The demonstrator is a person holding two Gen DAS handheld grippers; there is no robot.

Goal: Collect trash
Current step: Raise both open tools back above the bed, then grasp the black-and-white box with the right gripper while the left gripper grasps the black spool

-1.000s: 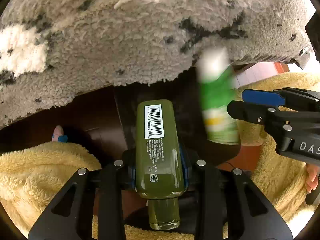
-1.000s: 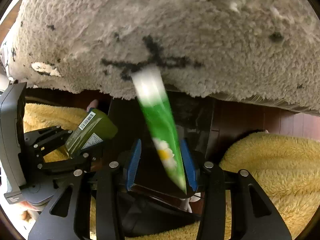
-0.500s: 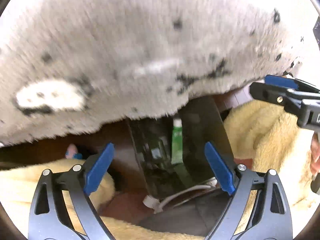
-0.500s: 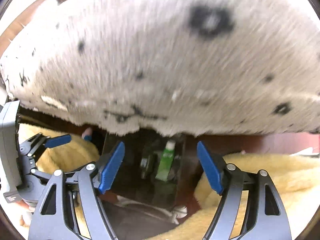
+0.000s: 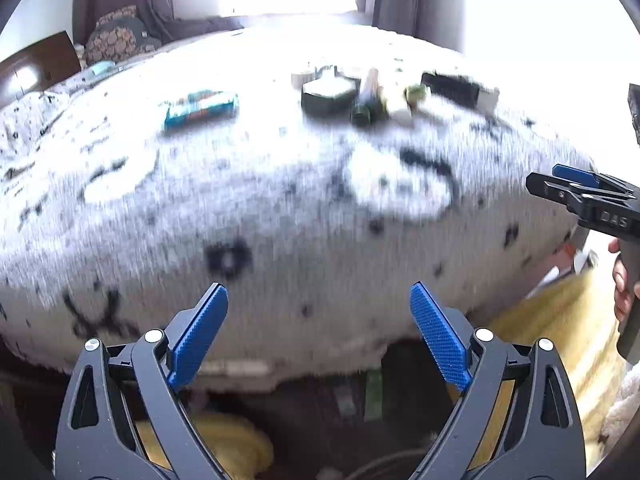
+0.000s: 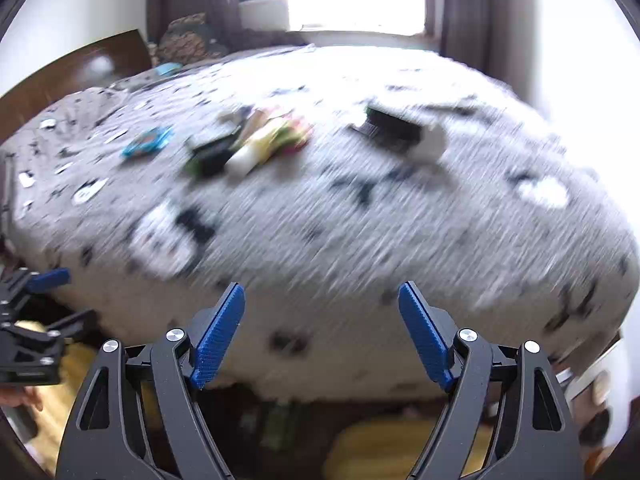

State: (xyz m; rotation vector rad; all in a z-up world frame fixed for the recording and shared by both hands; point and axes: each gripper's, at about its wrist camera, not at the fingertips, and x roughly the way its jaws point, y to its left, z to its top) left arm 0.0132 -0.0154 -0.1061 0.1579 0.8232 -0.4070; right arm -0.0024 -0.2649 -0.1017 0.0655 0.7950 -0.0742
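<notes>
We are looking across a wide bed under a shaggy grey-and-white fleece blanket with black marks (image 5: 256, 216), where the remaining trash is lying well apart from us: a teal flat packet (image 5: 201, 109), a dark hexagonal tub (image 5: 328, 96) touching blurred bottles, a black rectangular box (image 5: 450, 86); below the blanket's edge, a dark bin (image 5: 360, 396) is showing something green inside; our left gripper (image 5: 318, 336) is standing wide and empty, while our right gripper (image 6: 320, 334), its jaws having just been opening, is carrying nothing; we are judging ourselves between drops, and the next move is calling for a forward reach to the cluster.
</notes>
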